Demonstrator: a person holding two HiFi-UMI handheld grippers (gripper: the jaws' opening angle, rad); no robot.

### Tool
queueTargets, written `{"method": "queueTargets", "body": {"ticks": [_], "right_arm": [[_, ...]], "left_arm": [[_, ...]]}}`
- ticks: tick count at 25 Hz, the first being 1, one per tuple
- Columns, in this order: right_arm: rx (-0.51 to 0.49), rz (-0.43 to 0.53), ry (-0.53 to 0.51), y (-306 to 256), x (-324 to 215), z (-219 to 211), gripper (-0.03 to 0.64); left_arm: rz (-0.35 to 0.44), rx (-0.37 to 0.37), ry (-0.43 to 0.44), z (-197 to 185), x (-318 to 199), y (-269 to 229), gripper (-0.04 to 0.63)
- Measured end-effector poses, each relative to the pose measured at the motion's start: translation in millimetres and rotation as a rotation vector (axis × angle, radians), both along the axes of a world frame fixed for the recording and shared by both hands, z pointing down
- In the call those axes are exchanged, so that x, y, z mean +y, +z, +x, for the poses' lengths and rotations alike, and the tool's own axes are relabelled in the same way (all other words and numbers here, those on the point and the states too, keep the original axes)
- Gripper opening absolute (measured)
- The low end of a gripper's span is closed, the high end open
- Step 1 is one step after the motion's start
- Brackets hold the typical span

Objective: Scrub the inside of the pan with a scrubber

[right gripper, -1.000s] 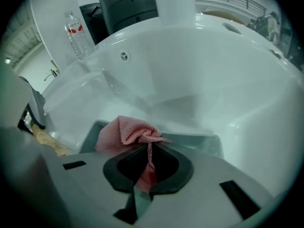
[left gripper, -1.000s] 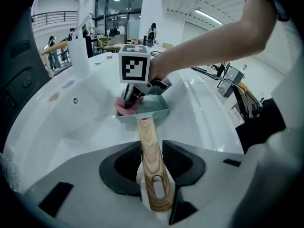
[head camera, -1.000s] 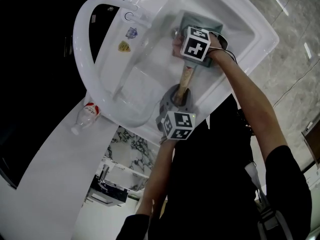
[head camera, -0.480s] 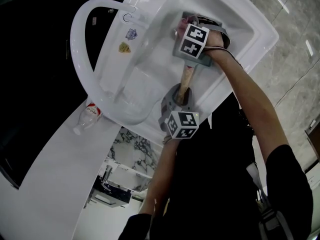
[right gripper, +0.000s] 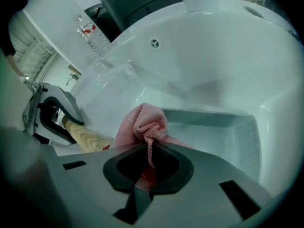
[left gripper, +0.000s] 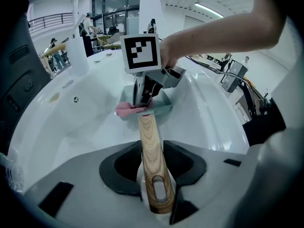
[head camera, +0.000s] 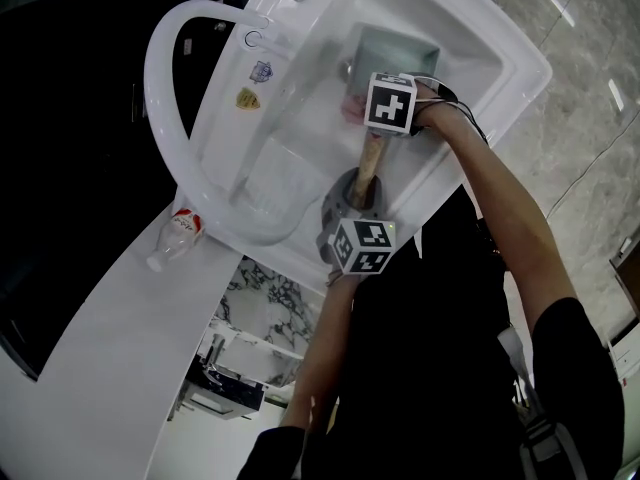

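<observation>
Left claw [left gripper: 152,151]: clamped on the wooden handle [head camera: 368,163] of the pan, at the near rim of the sink [head camera: 520,58].
Right claw [right gripper: 148,158]: pinched tight on the pink scrubber [right gripper: 142,125], inside the sink.
Pan [head camera: 400,53]: grey-green and square, down in the sink bowl.
Scrubber: bunched up at the pan's edge, where the handle joins.
Right arm [head camera: 500,208]: bare, reaching over the sink's near rim, hand bent down into the bowl.
Left arm [head camera: 325,348]: bare, coming straight up to the sink's near rim.
Writing: two small stickers [head camera: 263,66] on the sink and a red label on the bottle [head camera: 175,233] beside the sink, all too small to read.
Cubes [head camera: 391,102]: black and white squares, one on each claw.
</observation>
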State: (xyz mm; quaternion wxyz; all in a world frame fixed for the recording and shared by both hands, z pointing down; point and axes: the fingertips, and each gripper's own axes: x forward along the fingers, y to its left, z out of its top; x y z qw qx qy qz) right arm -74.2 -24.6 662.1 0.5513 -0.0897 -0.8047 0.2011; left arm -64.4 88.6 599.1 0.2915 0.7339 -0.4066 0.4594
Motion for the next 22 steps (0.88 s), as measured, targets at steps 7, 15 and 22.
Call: {"method": "queueTargets", "body": {"ticks": [7,15,22], "right_arm": [[0.084,0.133,-0.022,11,-39,24,0.038],[0.243,0.624,0.056,30,-124,51,0.037],[0.249,0.298,0.027,21,-73,59,0.035]], "left_arm": [[0.025,-0.031,0.018,-1,0,1,0.15],[0.028,-0.031,0.014,0,-1,0,0.15],[0.031,-0.04,0.019,-1,0,2,0.15]]}}
